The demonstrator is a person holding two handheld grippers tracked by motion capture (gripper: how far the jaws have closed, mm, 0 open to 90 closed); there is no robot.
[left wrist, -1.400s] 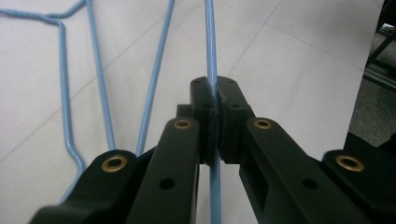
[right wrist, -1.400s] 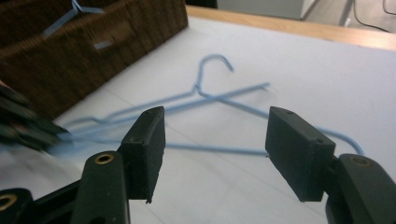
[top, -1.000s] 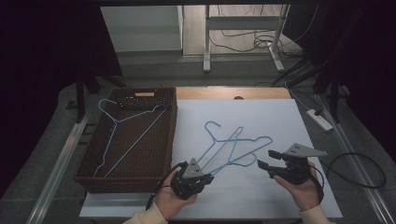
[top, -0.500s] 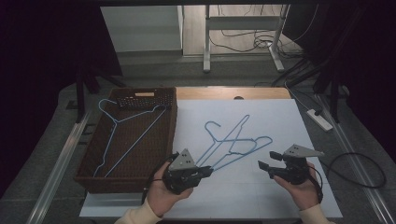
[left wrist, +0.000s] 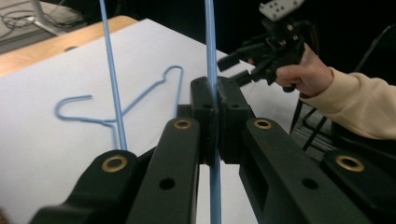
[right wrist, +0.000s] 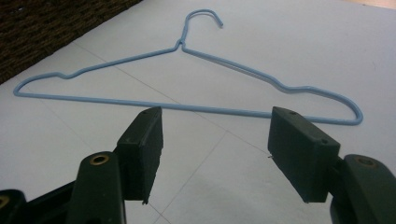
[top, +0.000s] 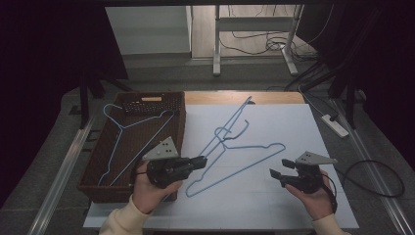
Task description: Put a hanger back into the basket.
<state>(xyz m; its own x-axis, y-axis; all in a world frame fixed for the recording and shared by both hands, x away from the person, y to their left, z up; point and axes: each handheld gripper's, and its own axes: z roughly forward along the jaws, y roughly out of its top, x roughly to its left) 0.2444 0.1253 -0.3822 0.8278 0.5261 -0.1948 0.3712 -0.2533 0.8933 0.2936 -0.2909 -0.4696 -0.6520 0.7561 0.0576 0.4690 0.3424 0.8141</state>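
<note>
A white sheet (top: pixel 274 205) covers most of the table, with a strip of bare wood at its far edge, and a brown wicker basket (top: pixel 178 105) sits along the sheet's left side. One blue wire hanger (top: pixel 128 128) already lies inside the basket, hook towards the far left corner. Two more hangers are out on the sheet: the flat hanger (right wrist: pixel 187 105) lies in the middle with its long bottom bar just ahead of the right gripper, and the lifted hanger (top: pixel 230 122) is tilted up, its far end reaching over the wooden strip and its near end in the left gripper (top: pixel 200 160). That gripper's jaws are pressed tight together on the blue wire, which runs straight up between the pads in the left gripper view (the grip looks firm, right at the pad faces). The right gripper (top: pixel 275 175) hovers at the right of the sheet, jaws spread wide and holding nothing. I judge the work, gathering hangers into the basket, to be roughly a third done: one is stowed, one is gripped but not yet carried over, and the flat one lies untouched.
</note>
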